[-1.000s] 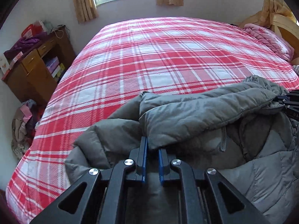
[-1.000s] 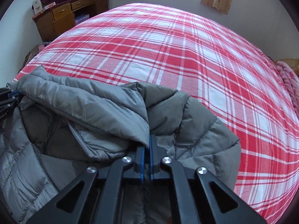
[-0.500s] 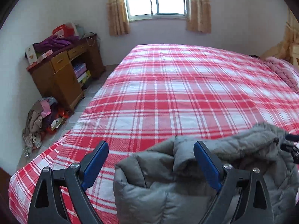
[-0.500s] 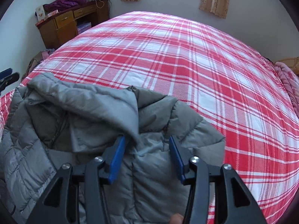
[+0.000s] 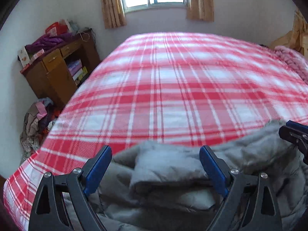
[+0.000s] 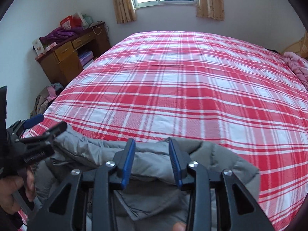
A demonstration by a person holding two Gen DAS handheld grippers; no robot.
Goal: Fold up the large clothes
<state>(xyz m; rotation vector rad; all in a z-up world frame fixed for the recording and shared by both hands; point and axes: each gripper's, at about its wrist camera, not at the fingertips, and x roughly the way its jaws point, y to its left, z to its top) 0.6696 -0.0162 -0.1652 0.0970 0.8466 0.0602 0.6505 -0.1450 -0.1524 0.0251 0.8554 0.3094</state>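
Observation:
A grey puffer jacket [image 5: 163, 169] lies bunched at the near edge of the red plaid bed [image 5: 173, 86]. My left gripper [image 5: 155, 150] hovers over its folded edge, open wide, with the pads clear of the fabric. In the right wrist view the jacket [image 6: 154, 163] lies under my right gripper [image 6: 151, 140]. Its jaws are closing, with a fold of jacket below and between them, and the pads do not press on it. The left gripper [image 6: 49, 123] shows at the left, held by a hand [image 6: 11, 194]. The right gripper's fingers [image 5: 294, 130] show at the right edge of the left wrist view.
A wooden desk [image 5: 55, 71] piled with boxes and purple cloth stands left of the bed, with a heap of clothes [image 5: 36, 119] on the floor beside it. A pink blanket [image 5: 288, 59] lies at the bed's far right. A window sits in the far wall.
Both grippers were shut on the jacket's folded edge a second ago; both have let go and drawn back from it. The right jaws are narrower than half a second ago.

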